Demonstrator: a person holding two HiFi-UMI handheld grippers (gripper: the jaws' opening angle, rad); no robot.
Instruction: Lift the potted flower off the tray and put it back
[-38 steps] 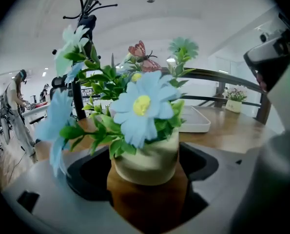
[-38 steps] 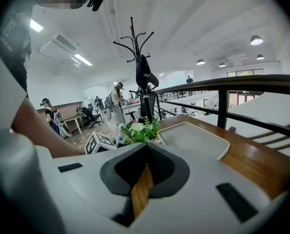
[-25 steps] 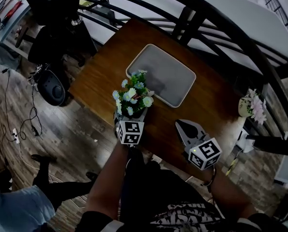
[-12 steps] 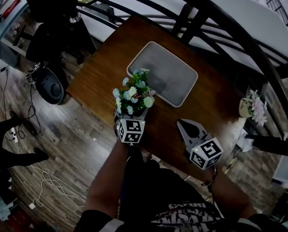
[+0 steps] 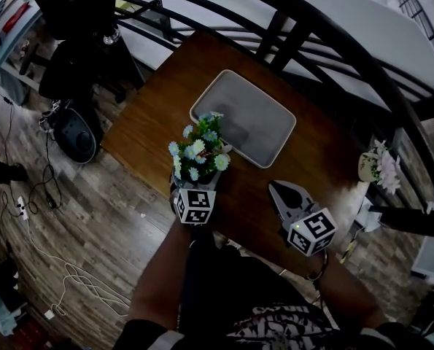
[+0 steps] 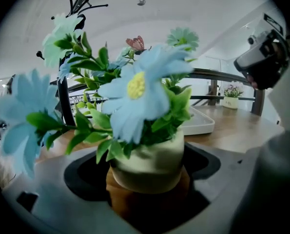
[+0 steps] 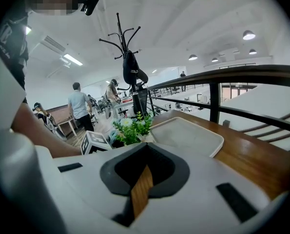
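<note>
The potted flower, blue and white blooms in a cream pot, stands on the wooden table near its front edge, off the tray. The grey tray lies bare just behind it. My left gripper reaches around the pot. Its jaws have just been opening and stand wide, with dark gaps on both sides of the pot between them. My right gripper rests low over the table to the right, shut with nothing in it. Only a sliver of wood shows between its jaws.
A second small potted flower sits at the table's right edge. A dark railing runs behind the table. The front table edge drops to the floor just left of the pot. A coat stand and people stand far off.
The pot and both grippers keep their places. A person on the floor at the lower left has walked out of view.
</note>
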